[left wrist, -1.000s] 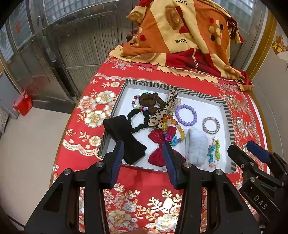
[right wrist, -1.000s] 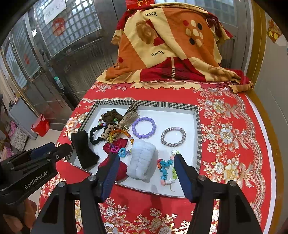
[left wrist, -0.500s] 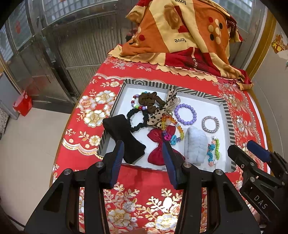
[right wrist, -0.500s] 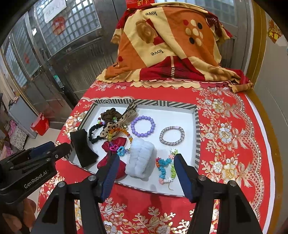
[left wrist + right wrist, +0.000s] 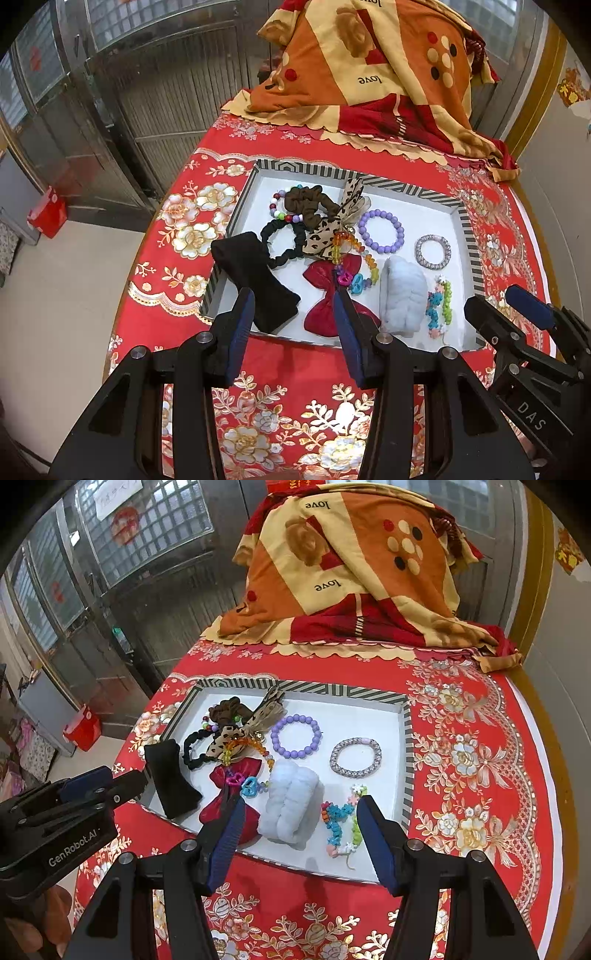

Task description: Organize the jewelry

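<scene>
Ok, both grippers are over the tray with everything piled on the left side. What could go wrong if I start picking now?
1. The leopard bow, the amber bead bracelet and the black scrunchie overlap, so lifting one may drag the others.
2. The black velvet piece lies over the tray rim and could slide off.
3. The left gripper and right gripper sit close together and may collide.

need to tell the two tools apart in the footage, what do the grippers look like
Both are matte black, angular frames with silver bolt heads and two fingers with ribbed dark-blue pads. The left gripper carries white "GenRobot.AI" lettering on its body; the right gripper is marked "DAS". No cables or sleeves show.
</scene>
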The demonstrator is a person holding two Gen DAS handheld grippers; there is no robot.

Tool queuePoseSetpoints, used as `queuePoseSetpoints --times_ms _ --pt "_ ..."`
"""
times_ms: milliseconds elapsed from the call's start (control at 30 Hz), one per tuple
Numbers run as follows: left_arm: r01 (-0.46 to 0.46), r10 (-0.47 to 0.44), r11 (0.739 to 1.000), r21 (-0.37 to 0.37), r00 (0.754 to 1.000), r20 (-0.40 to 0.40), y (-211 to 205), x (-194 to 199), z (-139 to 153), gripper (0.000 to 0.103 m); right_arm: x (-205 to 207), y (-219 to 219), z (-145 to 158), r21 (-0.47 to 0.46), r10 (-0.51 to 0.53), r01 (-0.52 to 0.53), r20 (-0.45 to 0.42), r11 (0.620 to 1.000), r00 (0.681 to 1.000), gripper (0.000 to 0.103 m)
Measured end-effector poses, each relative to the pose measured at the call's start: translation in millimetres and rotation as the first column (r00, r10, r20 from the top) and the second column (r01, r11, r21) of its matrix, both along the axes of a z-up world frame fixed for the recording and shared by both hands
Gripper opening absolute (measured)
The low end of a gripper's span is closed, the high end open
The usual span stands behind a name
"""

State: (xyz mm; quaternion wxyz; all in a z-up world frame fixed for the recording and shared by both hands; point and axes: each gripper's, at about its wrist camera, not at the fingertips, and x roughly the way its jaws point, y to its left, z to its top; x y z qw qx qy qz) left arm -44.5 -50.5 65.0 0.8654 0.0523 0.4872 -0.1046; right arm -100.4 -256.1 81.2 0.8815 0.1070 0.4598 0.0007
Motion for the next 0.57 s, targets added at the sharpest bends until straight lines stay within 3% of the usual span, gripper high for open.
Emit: queuePoseSetpoints --times_ms 400,567 --pt "0.005 -0.005 1.000 -0.004 1.000 -0.009 2.5 -0.1 -3.8 0.043 -2.7 -1.3 -2.8 -0.003 0.001 -0.001 -0.002 1.000 1.000 0.061" --pt "0.003 -0.003 1.000 -0.010 1.000 -0.008 5.3 2.9 -6.1 0.043 -13.8 -25.7 -12.6 0.007 -0.041 0.041 0.000 0.999 0.999 0.060"
